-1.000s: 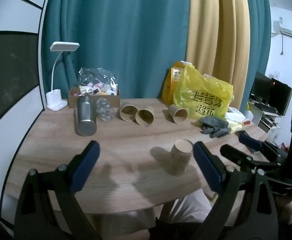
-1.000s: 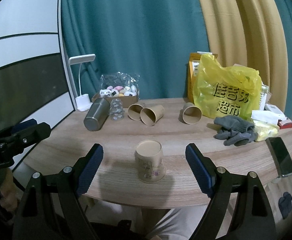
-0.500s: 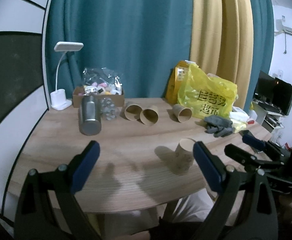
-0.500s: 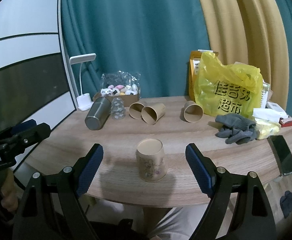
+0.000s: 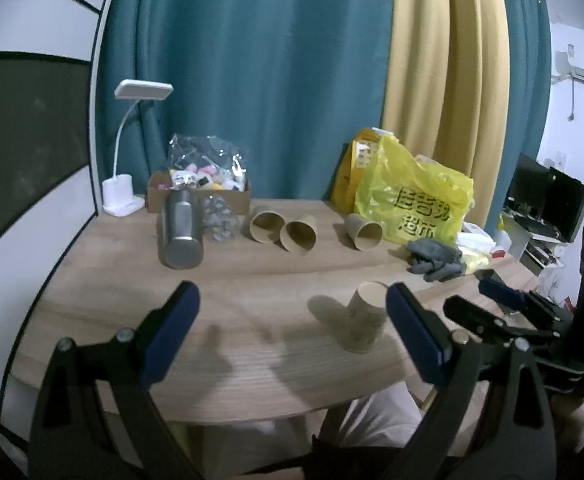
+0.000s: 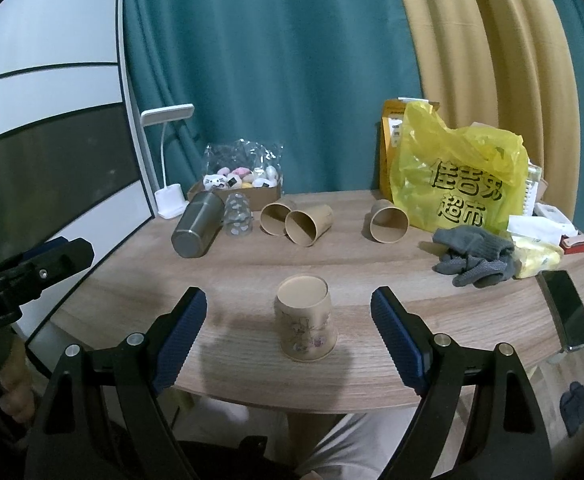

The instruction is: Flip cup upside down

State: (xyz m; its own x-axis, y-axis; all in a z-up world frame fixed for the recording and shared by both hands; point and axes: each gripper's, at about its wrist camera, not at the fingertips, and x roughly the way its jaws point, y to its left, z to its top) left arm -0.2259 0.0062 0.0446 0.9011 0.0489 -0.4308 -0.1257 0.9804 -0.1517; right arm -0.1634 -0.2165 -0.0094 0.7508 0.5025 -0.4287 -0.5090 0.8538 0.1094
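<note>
Two tongs in view, both spread wide and holding nothing. Left tongs (image 5: 292, 300) over bare wood at the lower middle of the left view, with the paper cup (image 5: 362, 320) just inside the right finger, not touching as far as visible. Right tongs (image 6: 288, 300) lined up on the same cup (image 6: 307, 328), at the lower centre of the right view, one finger on each side and well apart from the wall.

Stands on the table (image 6: 372, 264) near the front edge, narrow closed end up and wide end down. Looks therefore already turned over; probably nothing left but to pull away.

Possible trouble from here:
- Bumping the cup with a finger during retreat. Seems light and empty, so likely to tip or to slide off the near edge.
- Closing on it and turning again, which undoes the result.
- Squeezing hard, which dents the thin paper wall.
- Swinging the right tongs sideways toward the phone (image 6: 568, 312) at the right edge, part of it over the rim, easy to push down to the floor.

Farther back, three more cups (image 6: 300, 224) on their sides, a steel tumbler (image 6: 198, 224) and grey gloves (image 6: 472, 256), all well apart from both tongs and in little danger.
</note>
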